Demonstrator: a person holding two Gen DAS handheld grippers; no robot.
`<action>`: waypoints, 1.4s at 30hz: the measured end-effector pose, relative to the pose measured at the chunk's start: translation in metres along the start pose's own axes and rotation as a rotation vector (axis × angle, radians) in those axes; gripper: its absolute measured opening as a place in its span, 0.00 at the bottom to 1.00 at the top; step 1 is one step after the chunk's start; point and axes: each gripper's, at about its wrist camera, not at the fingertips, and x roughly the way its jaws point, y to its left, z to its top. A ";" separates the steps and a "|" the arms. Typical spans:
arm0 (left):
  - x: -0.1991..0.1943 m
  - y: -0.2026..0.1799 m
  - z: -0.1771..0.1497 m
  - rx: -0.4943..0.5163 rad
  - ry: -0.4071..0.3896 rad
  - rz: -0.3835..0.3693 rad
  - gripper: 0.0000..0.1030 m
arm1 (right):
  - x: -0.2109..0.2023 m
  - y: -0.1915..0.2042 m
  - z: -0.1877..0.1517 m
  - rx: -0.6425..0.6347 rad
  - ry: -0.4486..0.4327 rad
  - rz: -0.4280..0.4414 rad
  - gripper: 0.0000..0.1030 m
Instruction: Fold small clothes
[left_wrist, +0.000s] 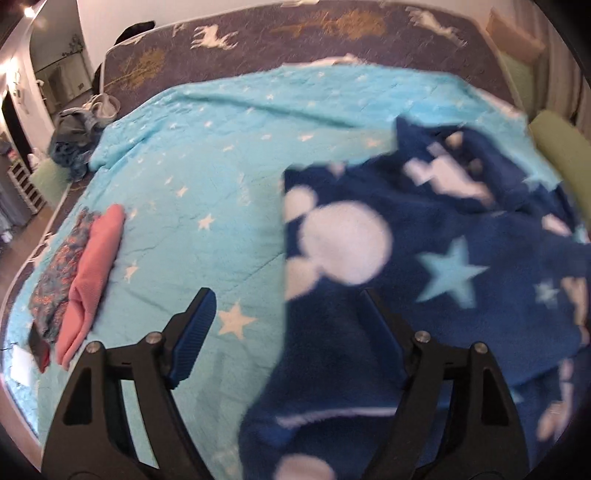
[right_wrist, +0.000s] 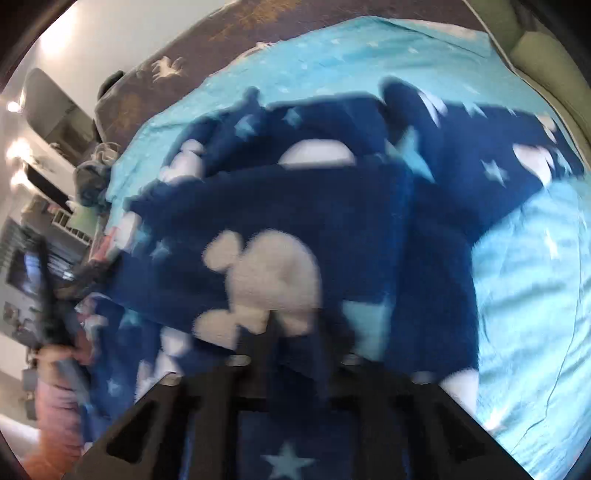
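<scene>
A dark blue fleece garment with white mouse heads and pale stars lies rumpled on a light blue star blanket. My left gripper is open just above the blanket, its right finger over the garment's left edge, holding nothing. In the right wrist view the garment fills the frame and is motion-blurred. My right gripper is shut on a fold of the garment, and its fingertips are mostly hidden by the cloth.
A folded pink piece and a floral piece lie stacked at the blanket's left edge. A heap of blue-grey clothes sits at the far left. A green cushion is at the right.
</scene>
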 end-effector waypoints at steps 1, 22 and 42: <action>-0.008 -0.002 0.002 0.005 -0.022 -0.030 0.78 | -0.009 -0.005 -0.001 0.033 -0.018 0.047 0.12; 0.036 -0.038 -0.010 0.024 0.032 -0.138 0.85 | -0.017 -0.328 0.063 0.982 -0.453 0.150 0.71; 0.038 -0.033 -0.009 0.001 0.026 -0.161 0.86 | -0.119 -0.114 0.158 0.205 -0.582 0.316 0.08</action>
